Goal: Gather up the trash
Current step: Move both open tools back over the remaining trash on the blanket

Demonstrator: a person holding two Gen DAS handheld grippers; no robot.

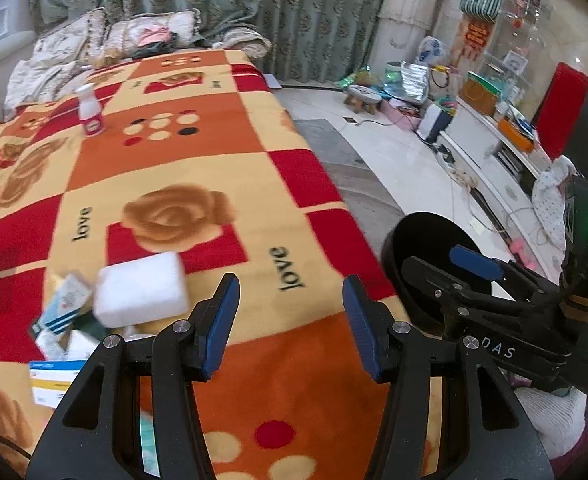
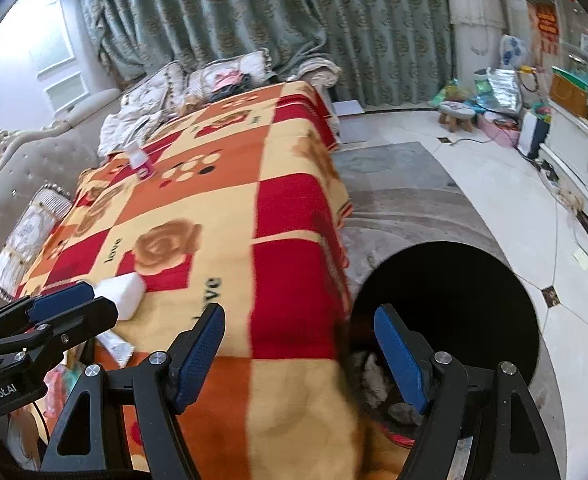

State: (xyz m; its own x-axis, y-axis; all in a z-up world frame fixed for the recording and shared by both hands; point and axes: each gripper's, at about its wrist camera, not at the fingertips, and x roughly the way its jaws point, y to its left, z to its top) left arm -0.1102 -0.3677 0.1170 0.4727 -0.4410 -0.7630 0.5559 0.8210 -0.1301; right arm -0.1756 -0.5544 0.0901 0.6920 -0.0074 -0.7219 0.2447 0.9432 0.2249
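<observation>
Both the left gripper (image 1: 289,322) and the right gripper (image 2: 300,354) are hanging released and empty. A white block (image 1: 139,290) and what seem blurred wrappers (image 1: 63,312) are lying near-left on the blanket (image 1: 197,168); the black bin (image 2: 450,304) is standing right of it.

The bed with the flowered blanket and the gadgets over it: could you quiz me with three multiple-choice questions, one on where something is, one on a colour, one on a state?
1. Where does the black bin stand?
A. on the floor beside the bed
B. on the blanket
C. on the wooden stool

2. What colour are the pads on the gripper fingers?
A. green
B. blue
C. yellow

3. What is between the left gripper jaws?
A. the white block
B. the small bottle
C. nothing

Answers:
1 A: the bin sits on the grey rug by the blanket's hanging edge.
2 B: the pads are blue in both views.
3 C: the jaws stand apart over bare blanket; the white block lies off to the side.
</observation>
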